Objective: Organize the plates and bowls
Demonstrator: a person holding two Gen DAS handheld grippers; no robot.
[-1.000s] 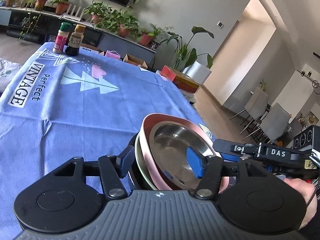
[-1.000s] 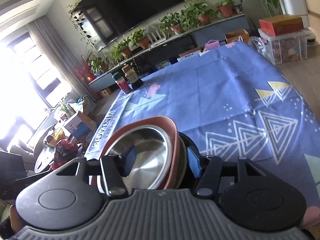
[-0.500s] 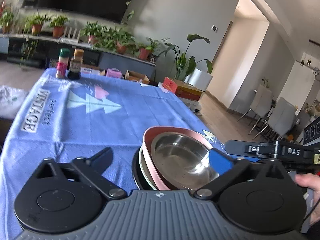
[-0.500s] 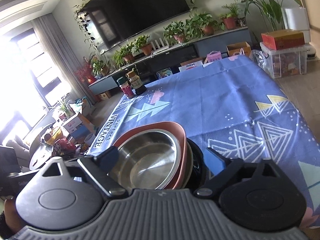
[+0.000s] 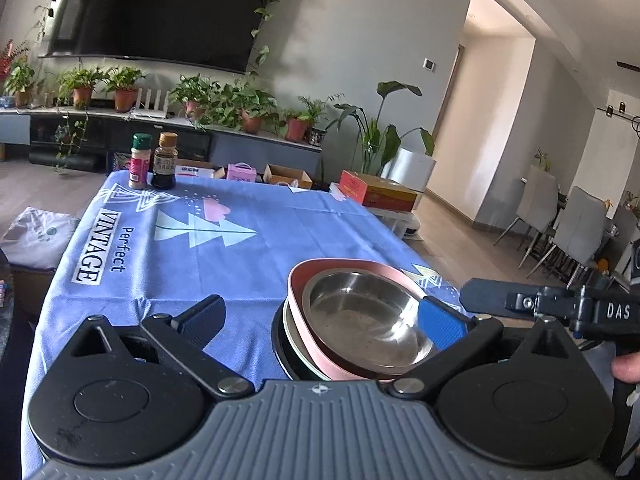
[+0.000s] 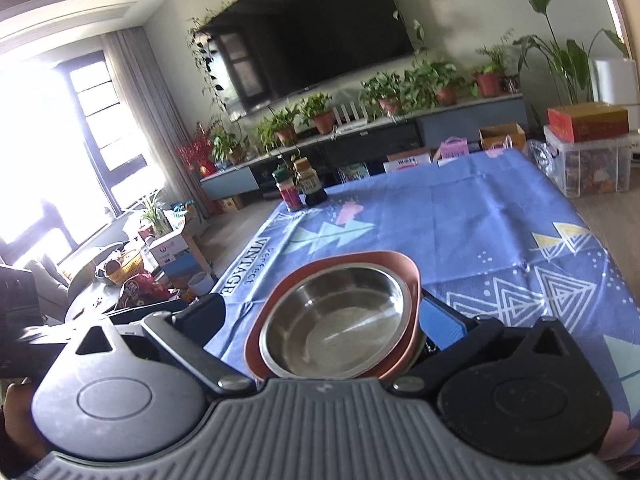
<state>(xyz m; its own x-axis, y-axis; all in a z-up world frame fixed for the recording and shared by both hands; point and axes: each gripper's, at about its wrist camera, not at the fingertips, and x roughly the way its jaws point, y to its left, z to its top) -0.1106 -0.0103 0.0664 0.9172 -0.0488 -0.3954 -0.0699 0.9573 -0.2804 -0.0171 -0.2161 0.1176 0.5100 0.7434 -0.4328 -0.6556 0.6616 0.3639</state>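
A living room with a dark wall screen and a shelf of potted plants lies behind the counter [image 5: 256, 248], draped in a blue printed cloth, where two seasoning bottles [image 5: 154, 162] stand at the far left corner. The left hand-held gripper [image 5: 320, 318] is spread wide, grasping nothing. Beside it sit the nested dishes: a shiny round steel bowl [image 5: 366, 322] inside a matte pink plate [image 5: 298, 280], with the right hand-held gripper [image 6: 320, 316] likewise released.

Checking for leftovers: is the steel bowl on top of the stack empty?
Empty: the steel bowl shows only bare, shiny metal inside, in both views.
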